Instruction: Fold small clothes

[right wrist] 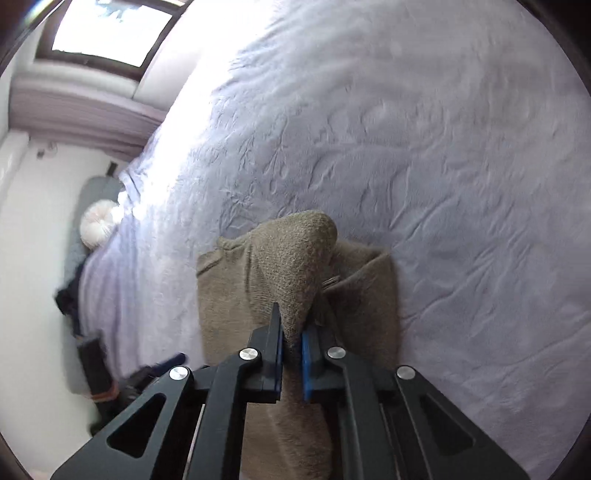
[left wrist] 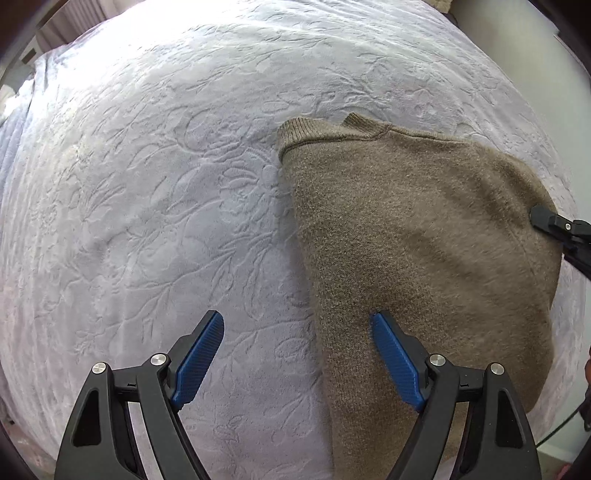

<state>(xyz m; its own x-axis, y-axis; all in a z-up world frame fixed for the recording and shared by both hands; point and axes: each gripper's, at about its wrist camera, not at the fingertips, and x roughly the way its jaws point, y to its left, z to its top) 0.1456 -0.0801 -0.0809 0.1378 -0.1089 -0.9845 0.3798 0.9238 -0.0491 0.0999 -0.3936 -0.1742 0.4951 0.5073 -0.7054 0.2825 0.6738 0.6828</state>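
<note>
- The left gripper (left wrist: 297,321), a black two-finger tool with ribbed blue pads (left wrist: 199,358), points down at the bed with its jaws standing wide apart.
- Nothing is clamped between the left jaws. One pad hangs over bare bedcover; the other pad sits over the near edge of the garment, and contact with the fabric cannot be confirmed.
- The right gripper (right wrist: 291,332), of the same black build with blue pads (right wrist: 306,360), has its jaws drawn nearly together on a raised fold of the garment.
- The pinched fold rises in a peak above the right jaws, clear of the cloth beneath it.
- In the left wrist view, the right gripper's black tip (left wrist: 546,218) meets the far right side of the garment.
- The garment is a taupe-brown fuzzy knitted sweater (left wrist: 417,236) with a ribbed neckline (left wrist: 364,127). It lies on the bed, spread to the right of the left gripper's centre line, with a straight folded edge on its left side.
- The sweater rests on a pale lavender plush bedcover (left wrist: 147,184) embossed with a leaf-and-flower pattern, which fills most of both views.
- In the right wrist view, a window (right wrist: 110,33) appears at upper left, with a white wall (right wrist: 33,280) below it.
- A round pale cushion (right wrist: 96,223) lies beside the far edge of the bed.
</note>
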